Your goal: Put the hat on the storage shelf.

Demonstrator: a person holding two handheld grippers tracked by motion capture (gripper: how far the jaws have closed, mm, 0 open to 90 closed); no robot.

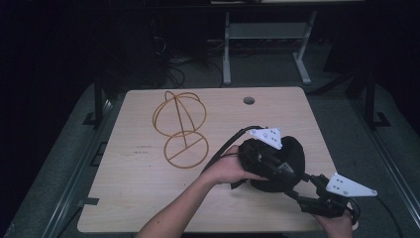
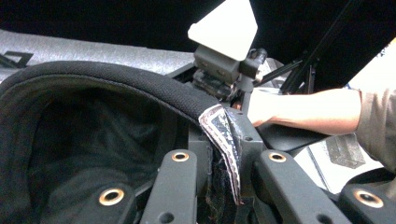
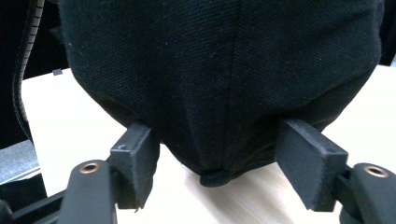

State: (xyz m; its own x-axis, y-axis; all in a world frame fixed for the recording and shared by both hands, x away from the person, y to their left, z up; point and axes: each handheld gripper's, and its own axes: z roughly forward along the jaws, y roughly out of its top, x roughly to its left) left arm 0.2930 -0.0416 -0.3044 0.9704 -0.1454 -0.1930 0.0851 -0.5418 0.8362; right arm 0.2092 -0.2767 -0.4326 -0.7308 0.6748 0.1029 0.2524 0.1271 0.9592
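High view first: on the far left part of the light wooden bench lies a wire stand of thin golden hoops, a rounded cage above a flat ring, resting on its side and well apart from everything else. A small round cable hole sits near the bench's far edge, to the right of the stand.

Moving right, my left hand comes in from the near edge and holds my left hand-held gripper against a black cap, which sits right of the bench's centre, toward the near side. The gripper's grey three-cornered plate stands above the cap. In the left gripper view the jaws are closed on the cap's rim: the black band and a stitched inner strip are pinched between them, with the dark hollow of the cap opening to the left. Beyond it I see my other hand and its gripper farther off.

At the near right corner, my right hand holds my right hand-held gripper, pointed toward the cap from the near right. In the right gripper view its jaws stand spread wide, one pad on each side of the cap's crown. The pads look close to the fabric, but I cannot tell whether they touch it. The small button at the crown's top points at me, just over the bench.
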